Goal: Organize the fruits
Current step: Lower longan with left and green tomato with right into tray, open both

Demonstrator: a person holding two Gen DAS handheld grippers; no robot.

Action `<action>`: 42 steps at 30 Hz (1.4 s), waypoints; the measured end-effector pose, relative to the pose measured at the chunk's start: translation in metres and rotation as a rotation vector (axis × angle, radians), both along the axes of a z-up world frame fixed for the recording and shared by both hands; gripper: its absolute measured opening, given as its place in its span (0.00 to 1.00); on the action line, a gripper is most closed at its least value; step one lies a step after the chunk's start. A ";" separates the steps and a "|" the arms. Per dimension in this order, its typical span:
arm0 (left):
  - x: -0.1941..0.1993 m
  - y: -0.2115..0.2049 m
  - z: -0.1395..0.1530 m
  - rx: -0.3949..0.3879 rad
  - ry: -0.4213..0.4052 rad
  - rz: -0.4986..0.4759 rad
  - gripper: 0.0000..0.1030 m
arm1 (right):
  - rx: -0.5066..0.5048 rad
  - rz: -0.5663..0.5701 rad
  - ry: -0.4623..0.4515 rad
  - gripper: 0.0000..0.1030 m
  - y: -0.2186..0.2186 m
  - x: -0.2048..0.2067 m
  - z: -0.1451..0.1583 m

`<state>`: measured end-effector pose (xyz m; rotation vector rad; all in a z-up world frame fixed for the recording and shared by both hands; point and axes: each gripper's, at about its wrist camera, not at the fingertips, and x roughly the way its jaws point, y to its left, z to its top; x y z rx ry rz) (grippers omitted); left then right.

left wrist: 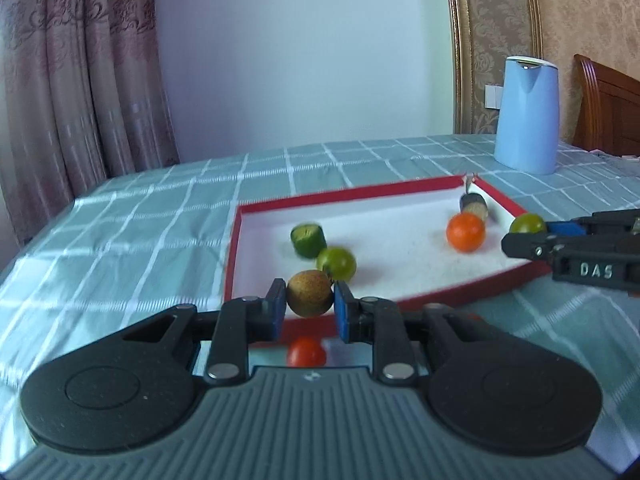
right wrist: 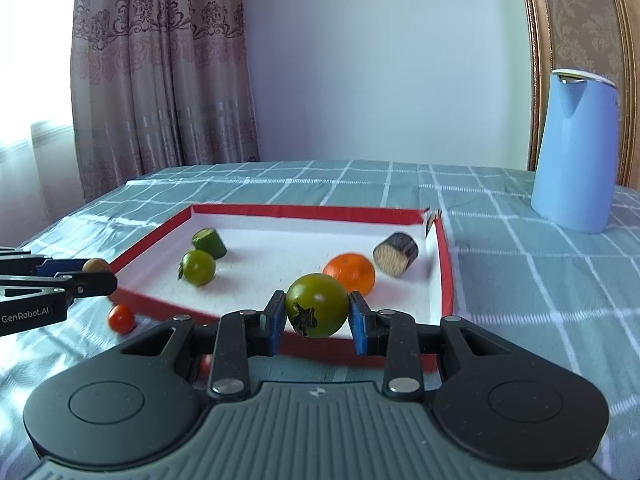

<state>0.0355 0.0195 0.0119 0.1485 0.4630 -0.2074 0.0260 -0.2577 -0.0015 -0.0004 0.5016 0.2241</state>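
Left gripper (left wrist: 310, 307) is clamped on a brown speckled fruit (left wrist: 309, 294), held w/ the blue pads on its two sides, right over the near-left corner of the red-rimmed tray (left wrist: 234, 248). Right gripper (right wrist: 316, 318) is clamped on a green tomato (right wrist: 317, 305), calyx facing the cam, hanging over the tray's near edge toward the right end.

Already on the tray's white floor: a second green tomato (right wrist: 197, 267) & a green cut piece (right wrist: 209, 242) near the left edge, an orange (right wrist: 351, 273) mid-right, a dark-skinned cut slice (right wrist: 396, 254) by the far-right corner. A small red tomato (right wrist: 121, 318) sits on the checked tablecloth (right wrist: 540, 280) just outside the near-left corner. Blue kettle (right wrist: 576, 152) stands well apart, beyond the far-right corner.

Handling, my read: all small, light, round, smooth-skinned, so prob. slippery & prone to roll once let go. Grip across the widest part, pads opposite each other; the tomatoes look soft enough to bruise, so gentle squeeze. Cut pieces have flat faces and should sit still. The rim is low; release low to the floor or fruit may roll into its neighbours.
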 end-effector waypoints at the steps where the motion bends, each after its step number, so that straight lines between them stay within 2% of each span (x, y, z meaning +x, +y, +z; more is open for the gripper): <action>1: 0.007 -0.003 0.001 -0.001 0.004 0.002 0.22 | -0.005 0.000 0.003 0.32 0.002 0.005 0.001; 7: 0.052 -0.007 -0.008 -0.003 0.040 0.089 0.22 | -0.069 0.016 0.016 0.32 0.023 0.035 0.001; 12: 0.080 0.004 -0.018 -0.047 0.114 0.137 0.22 | -0.094 0.034 0.063 0.32 0.037 0.057 -0.007; 18: 0.100 0.009 -0.029 -0.057 0.188 0.151 0.22 | -0.133 0.043 0.116 0.32 0.049 0.073 -0.017; 25: 0.101 0.005 -0.032 -0.033 0.179 0.153 0.23 | -0.128 0.029 0.162 0.32 0.052 0.086 -0.025; 36: 0.095 -0.007 -0.034 0.026 0.141 0.120 0.62 | -0.103 0.018 0.176 0.32 0.049 0.087 -0.028; 42: 0.088 -0.007 -0.034 0.024 0.139 0.088 0.71 | -0.019 0.025 0.192 0.40 0.039 0.084 -0.026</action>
